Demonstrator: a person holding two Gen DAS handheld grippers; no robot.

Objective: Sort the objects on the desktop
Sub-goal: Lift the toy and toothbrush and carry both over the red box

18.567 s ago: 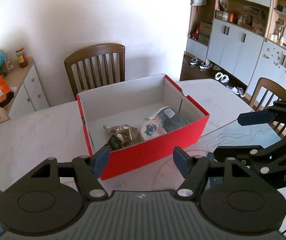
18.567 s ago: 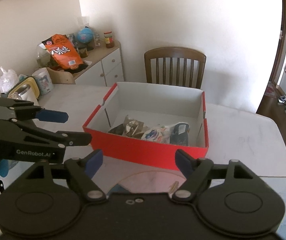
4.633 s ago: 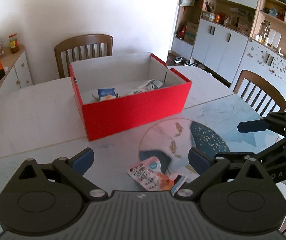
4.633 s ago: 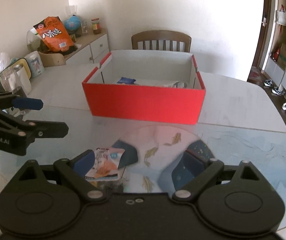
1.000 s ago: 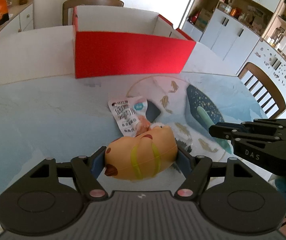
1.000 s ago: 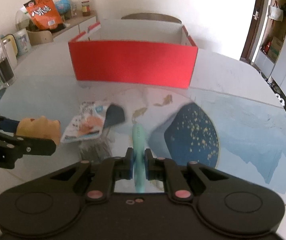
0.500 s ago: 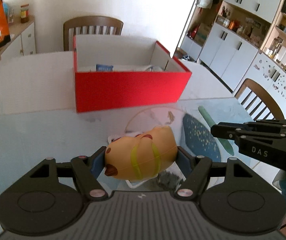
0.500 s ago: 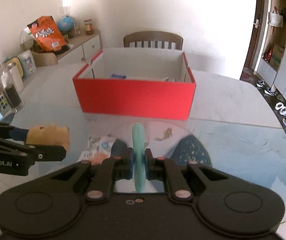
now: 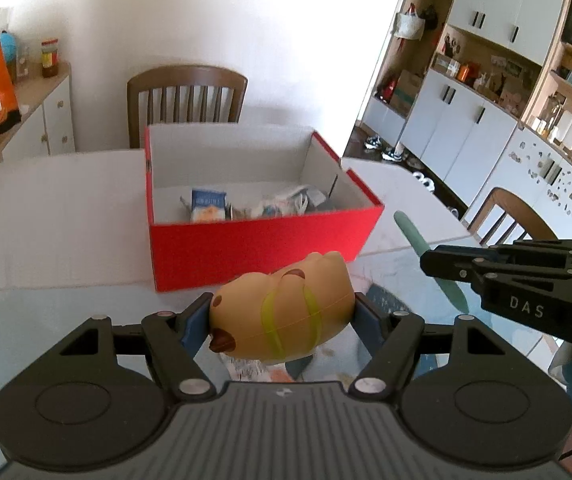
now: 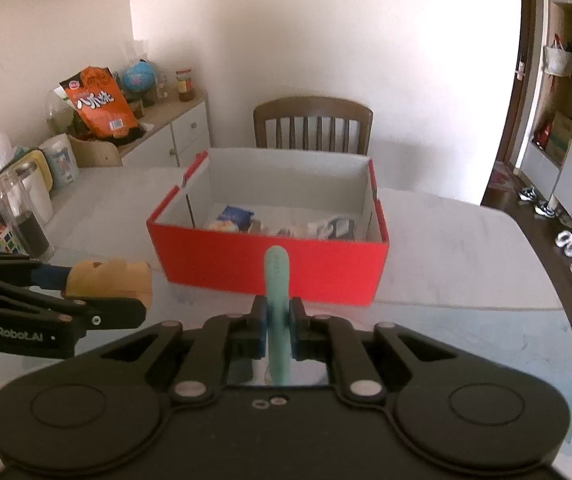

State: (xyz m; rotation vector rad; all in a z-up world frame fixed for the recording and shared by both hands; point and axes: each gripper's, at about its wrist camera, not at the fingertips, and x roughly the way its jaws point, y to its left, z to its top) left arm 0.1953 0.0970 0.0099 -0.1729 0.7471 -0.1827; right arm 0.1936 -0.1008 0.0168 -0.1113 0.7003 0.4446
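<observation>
We see the desk (image 10: 445, 240) stretching pale and marbled toward the far wall, with a blue patterned mat over its near part, and compared with a second ago both views now sit higher above it, so the open top of the red box (image 9: 262, 244) shows where only its front wall showed before. The red box stands in the middle of the desk, in front of a wooden chair (image 10: 313, 124), in the same place as in the earlier frames. Inside it we can make out a blue and white packet (image 9: 208, 205) toward the left and a crumpled heap of wrappers (image 9: 291, 202) toward the right; what else lies among them is too small to tell. A second ago the yellow toy (image 9: 286, 312) and the teal stick (image 10: 277, 292) were low over the desk beside a flat snack packet; now both are lifted clear of the surface, near the box's front wall, and of that packet only a pale scrap shows under the toy. The left gripper (image 9: 282, 320) has its fingers clamped on the two ends of the yellow toy, a rounded animal shape with brown spots and green bands, lying crosswise between them. The right gripper (image 10: 277, 326) has its fingers pressed together on the teal stick, which points away toward the box. On the far left a white sideboard (image 10: 174, 132) carries an orange snack bag (image 10: 100, 100) and a small globe (image 10: 138, 76).
</observation>
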